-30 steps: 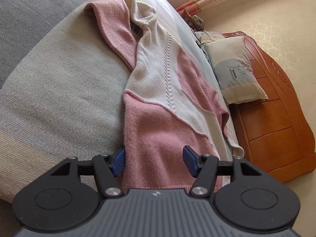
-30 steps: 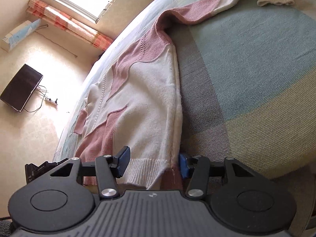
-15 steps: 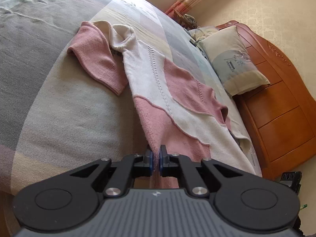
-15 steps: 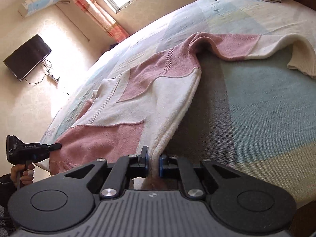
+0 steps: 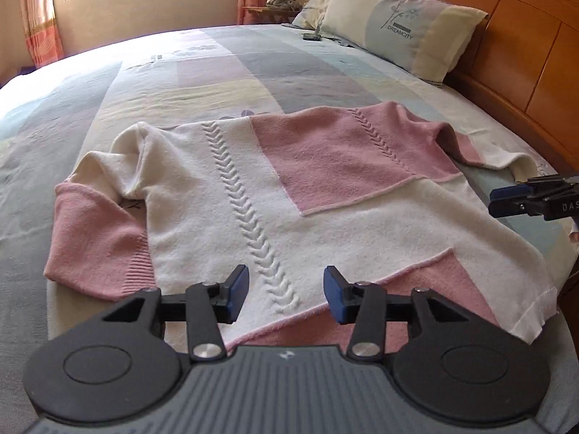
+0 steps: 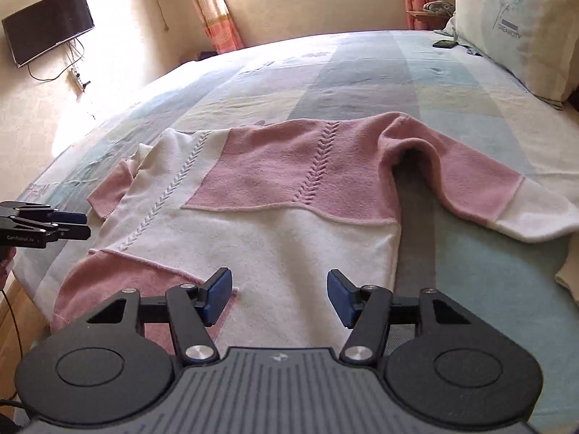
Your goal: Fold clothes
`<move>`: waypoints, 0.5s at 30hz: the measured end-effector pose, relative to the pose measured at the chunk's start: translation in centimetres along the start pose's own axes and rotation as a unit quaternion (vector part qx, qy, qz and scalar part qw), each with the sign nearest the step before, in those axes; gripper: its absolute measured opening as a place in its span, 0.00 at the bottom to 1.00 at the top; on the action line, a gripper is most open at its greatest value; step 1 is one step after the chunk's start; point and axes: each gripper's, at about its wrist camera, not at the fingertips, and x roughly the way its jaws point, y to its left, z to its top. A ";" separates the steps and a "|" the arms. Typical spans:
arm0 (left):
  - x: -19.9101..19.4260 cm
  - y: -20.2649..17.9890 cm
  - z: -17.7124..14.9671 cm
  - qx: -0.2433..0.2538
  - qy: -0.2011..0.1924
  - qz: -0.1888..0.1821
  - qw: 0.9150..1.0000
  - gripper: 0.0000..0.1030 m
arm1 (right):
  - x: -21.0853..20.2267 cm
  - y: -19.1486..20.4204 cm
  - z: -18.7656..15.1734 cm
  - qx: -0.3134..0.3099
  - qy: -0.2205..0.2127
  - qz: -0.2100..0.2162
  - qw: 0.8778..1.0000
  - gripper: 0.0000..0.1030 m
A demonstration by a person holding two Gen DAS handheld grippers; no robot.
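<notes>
1. Sweater (image 5: 325,195), pink and cream, spread flat on the bed (image 5: 224,68), hem nearest.
2. Left tongs (image 5: 286,294): jaws opening, nothing gripped, above the hem.
3. Right tongs (image 6: 278,298): jaws opening, likewise empty.

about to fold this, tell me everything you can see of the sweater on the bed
The sweater is a soft, fuzzy knit in cream and pink patches, with two raised braid-like lines running down it. It lies spread flat on the bed, hem nearest the cameras, at the bed's edge. One sleeve is bent alongside the body, pink ribbed cuff down; the other sleeve arches outward, pink then cream. Both tongs hover over the hem, opening, with nothing between them.
</notes>
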 end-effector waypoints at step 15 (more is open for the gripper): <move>1.7 5.2 2.5 -0.031 0.001 0.018 0.999 0.41 | 4.4 -7.6 3.8 0.138 -0.021 -0.037 0.989 0.40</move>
